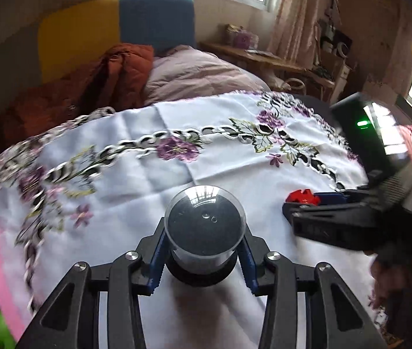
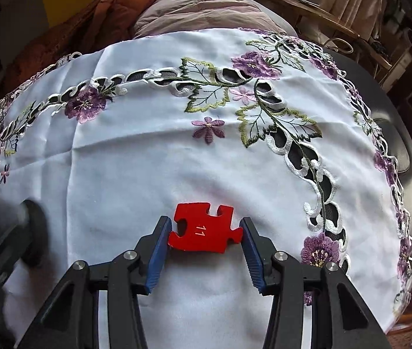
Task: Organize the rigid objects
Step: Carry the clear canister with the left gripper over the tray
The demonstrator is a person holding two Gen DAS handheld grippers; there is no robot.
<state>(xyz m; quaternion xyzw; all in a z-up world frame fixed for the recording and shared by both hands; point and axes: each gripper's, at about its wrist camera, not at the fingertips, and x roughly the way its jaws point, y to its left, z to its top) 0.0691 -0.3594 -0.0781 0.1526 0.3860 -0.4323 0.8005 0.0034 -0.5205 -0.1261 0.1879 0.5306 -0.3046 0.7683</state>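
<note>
The left tool (image 1: pixel 204 257) pinches an upright clear-topped jar (image 1: pixel 205 226); the right tool (image 2: pixel 204 247) pinches the red puzzle piece (image 2: pixel 203 228). Both objects sit at the white cloth (image 2: pixel 147 160) on the worktop, neither yet placed; no destination is visible.

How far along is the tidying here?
Nothing looks put away yet. The left gripper is closed on a clear jar with a black cap, and the right gripper grips a red puzzle piece marked 11. Both still need placing; no bin shows on the embroidered tablecloth.
</note>
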